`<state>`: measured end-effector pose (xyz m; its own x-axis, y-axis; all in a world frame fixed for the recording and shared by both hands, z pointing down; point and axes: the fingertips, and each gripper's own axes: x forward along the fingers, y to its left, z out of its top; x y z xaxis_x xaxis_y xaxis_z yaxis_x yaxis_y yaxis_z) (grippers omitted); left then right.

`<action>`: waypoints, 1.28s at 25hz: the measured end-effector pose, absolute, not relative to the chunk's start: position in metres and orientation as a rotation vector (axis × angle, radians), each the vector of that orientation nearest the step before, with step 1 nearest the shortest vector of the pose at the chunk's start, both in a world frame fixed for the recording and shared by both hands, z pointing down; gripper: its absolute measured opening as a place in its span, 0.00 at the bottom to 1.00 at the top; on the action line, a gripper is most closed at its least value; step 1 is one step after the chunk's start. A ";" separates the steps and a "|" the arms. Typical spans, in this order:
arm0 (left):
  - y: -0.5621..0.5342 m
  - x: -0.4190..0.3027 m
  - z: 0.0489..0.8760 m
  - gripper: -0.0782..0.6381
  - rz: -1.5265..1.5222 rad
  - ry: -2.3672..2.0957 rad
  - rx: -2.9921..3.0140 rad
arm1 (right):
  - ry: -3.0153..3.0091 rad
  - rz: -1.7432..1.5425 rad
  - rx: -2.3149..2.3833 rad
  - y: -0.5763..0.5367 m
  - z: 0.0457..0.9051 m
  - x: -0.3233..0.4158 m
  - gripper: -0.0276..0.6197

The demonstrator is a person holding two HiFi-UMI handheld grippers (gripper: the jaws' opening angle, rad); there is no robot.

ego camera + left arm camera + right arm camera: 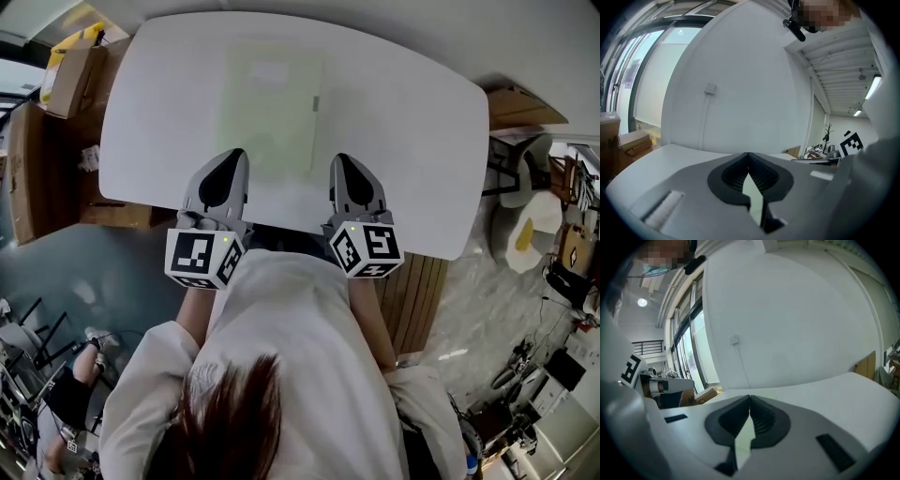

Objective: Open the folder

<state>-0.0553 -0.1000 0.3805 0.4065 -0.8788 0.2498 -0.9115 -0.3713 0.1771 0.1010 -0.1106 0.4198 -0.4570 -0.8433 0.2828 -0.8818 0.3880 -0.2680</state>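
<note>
A pale green folder point(270, 103) lies flat and closed on the middle of the white table point(412, 141). My left gripper point(234, 153) hovers over the table's near edge, its tip just at the folder's near left corner, jaws shut and empty. My right gripper point(339, 157) is level with it, just right of the folder's near right corner, also shut on nothing. In the left gripper view the jaw tips of the left gripper point(748, 154) meet, with a sliver of green folder point(752, 192) showing below them. The right gripper point(750, 398) looks the same in its own view.
Cardboard boxes point(70, 70) and a wooden cabinet point(28, 169) stand left of the table. A flat cardboard piece point(520, 108) and a white chair point(530, 225) are to the right. Another person point(66, 394) sits at the lower left. A white wall rises behind the table.
</note>
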 end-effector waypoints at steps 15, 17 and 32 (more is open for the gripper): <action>-0.102 -0.024 0.439 0.13 0.596 -1.400 2.631 | -2.485 0.660 1.548 -0.110 0.447 0.101 0.05; -0.101 -0.018 0.459 0.18 0.756 -1.363 2.647 | -2.489 0.663 1.546 -0.110 0.447 0.103 0.05; -0.089 0.021 0.543 0.29 1.550 -0.968 2.739 | -2.454 0.726 1.590 -0.109 0.454 0.118 0.05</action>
